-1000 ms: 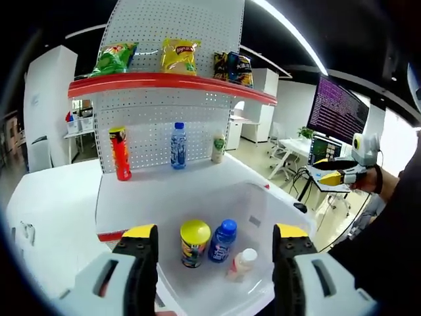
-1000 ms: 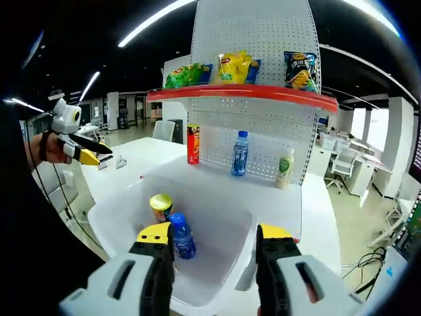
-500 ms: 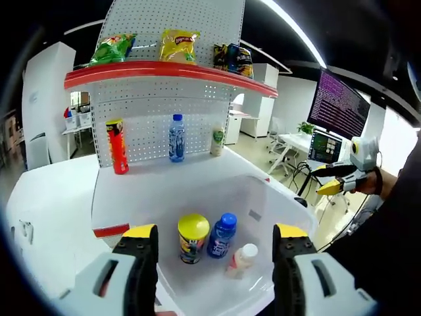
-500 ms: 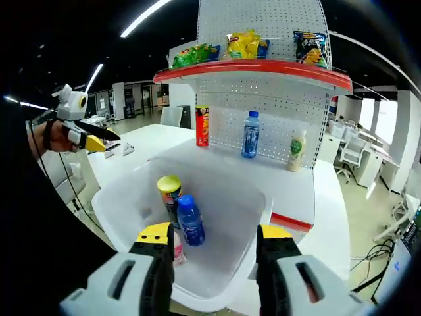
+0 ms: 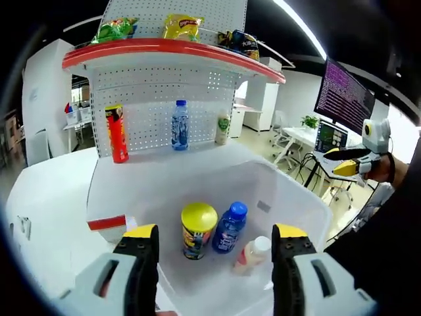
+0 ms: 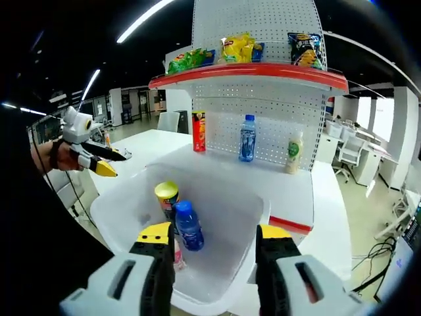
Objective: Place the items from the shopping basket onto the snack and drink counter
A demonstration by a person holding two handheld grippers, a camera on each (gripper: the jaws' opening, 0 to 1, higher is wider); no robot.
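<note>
Inside the white plastic shopping basket (image 5: 289,191), near its middle, stand a yellow-lidded snack can (image 5: 197,229) and a blue-capped blue drink bottle (image 5: 229,227), touching; a white-capped pale bottle (image 5: 250,255) lies beside them. Left gripper (image 5: 214,238) and right gripper (image 6: 214,236) hover above, jaws spread, empty. Behind, the white counter (image 5: 164,174) carries a red tube (image 5: 118,133) by its left edge.

White basket (image 5: 289,197); yellow-lidded can (image 5: 197,229); blue-capped bottle (image 5: 229,227); red-edged shelf (image 5: 164,47); white perforated backboard (image 5: 158,125); red tube (image 5: 118,133).
</note>
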